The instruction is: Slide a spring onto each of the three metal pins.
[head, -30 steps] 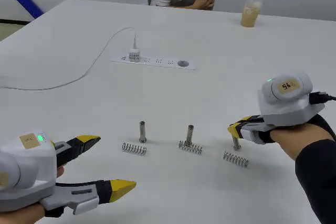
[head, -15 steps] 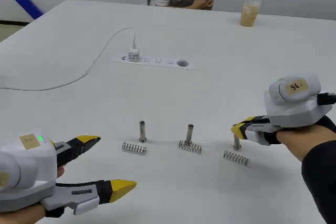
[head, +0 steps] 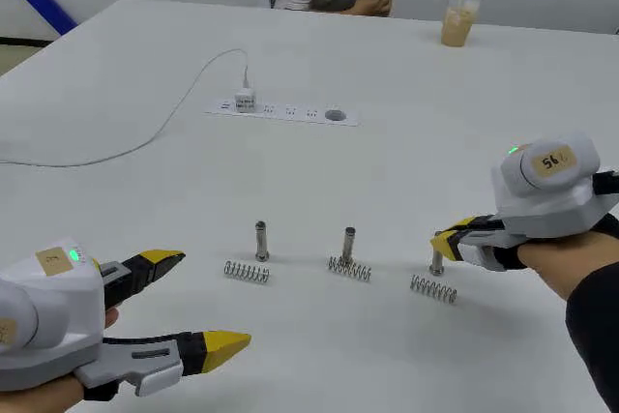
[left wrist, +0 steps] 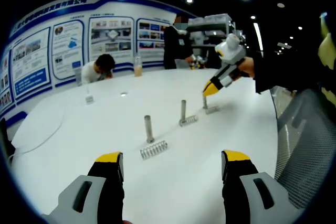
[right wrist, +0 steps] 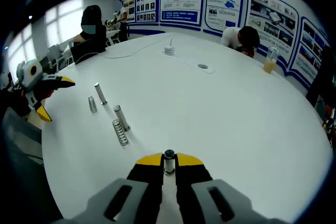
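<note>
A: Quick rundown, L to R?
B: Btm-left of head view: L gripper [head: 213,299], claw spread wide w/ nothing in it, above the white table [head: 406,103], well apart from the pins.
A: Pins?
B: Three in a row, lower ctr, all upright, all bare. L pin [head: 261,239] comes first. L spring [head: 247,272] lies flat just in front of its base.
A: Next?
B: Mid pin [head: 348,245]. Mid spring [head: 349,269] lies flat at its foot and looks to be touching it.
A: 3rd?
B: R pin [head: 437,263], lower right. R spring [head: 432,288] lies flat on the table just below it in the frame.
A: R gripper?
B: R gripper [head: 440,239] is at the right edge, mid-height, held by a hand w/ a black sleeve. Claw drawn narrow at the R pin's top. In the R gripper view, btm ctr, the pin's head sits in the slit btwn the yellow tips. How hard it pinches, can't tell.
A: Further back?
B: A cable [head: 145,142] runs in from the left edge to a white plug on the power strip [head: 285,111], upper ctr. At top ctr a seated person leans on the table. At top right, a plastic cup [head: 462,12] w/ straw and tan drink.
</note>
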{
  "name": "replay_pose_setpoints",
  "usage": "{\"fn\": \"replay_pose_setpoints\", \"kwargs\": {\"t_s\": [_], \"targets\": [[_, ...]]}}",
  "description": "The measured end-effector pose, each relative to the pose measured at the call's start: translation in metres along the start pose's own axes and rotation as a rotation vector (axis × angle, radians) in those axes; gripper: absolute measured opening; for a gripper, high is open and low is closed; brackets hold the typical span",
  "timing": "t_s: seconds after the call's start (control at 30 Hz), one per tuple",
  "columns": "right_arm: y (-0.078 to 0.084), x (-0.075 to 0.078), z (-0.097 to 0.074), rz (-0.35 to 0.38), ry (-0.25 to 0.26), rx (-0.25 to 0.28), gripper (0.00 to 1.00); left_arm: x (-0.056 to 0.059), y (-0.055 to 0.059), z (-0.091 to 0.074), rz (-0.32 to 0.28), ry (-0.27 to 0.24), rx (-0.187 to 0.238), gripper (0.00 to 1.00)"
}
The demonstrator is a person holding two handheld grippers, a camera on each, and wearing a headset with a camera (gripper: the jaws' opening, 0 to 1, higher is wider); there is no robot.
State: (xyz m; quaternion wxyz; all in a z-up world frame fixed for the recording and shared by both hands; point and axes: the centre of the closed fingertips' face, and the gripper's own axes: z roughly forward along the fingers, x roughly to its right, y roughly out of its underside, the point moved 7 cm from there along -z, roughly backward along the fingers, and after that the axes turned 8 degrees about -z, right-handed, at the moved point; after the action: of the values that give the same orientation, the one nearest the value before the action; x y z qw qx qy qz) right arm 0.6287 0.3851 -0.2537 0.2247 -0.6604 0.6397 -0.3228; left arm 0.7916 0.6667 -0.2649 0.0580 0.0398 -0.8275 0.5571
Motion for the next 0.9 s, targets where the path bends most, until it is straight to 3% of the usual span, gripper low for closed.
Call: {"fn": "replay_pose_setpoints", "kwargs": {"t_s": [0.9], "targets": [[0.0075, 0.0004, -0.0001, -0.014, -0.017, -0.003, 0.12, 0.0035, -0.002, -0.0002, 0.001, 0.001, -0.005, 0.78]]}}
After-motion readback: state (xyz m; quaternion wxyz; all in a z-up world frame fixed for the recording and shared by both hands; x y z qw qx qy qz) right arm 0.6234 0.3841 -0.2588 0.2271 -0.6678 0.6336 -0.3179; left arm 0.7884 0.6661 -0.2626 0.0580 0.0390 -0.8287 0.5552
